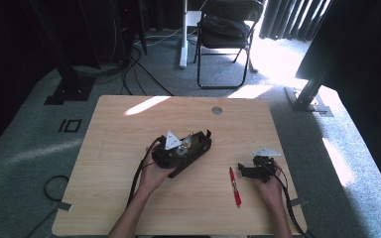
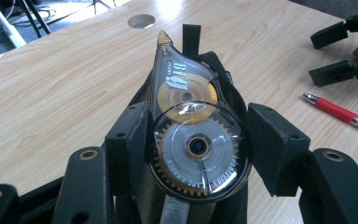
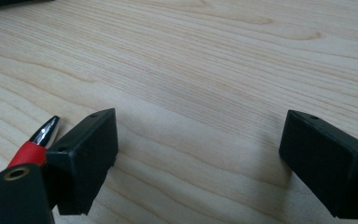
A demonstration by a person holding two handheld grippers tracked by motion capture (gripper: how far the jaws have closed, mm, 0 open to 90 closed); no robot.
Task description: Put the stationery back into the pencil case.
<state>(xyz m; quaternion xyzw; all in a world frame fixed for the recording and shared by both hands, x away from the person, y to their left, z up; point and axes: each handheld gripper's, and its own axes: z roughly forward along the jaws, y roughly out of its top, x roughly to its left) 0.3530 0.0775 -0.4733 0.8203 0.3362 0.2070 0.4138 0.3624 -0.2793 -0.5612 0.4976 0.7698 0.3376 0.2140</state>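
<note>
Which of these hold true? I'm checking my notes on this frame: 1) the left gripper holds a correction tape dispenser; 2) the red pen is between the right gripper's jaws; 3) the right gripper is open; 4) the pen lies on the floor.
1) True: the left gripper is shut on the correction tape dispenser.
2) False: the red pen lies beside the right gripper, outside its jaws.
3) True: its jaws stand wide apart with bare wood between them.
4) False: the pen rests on the table.
</note>
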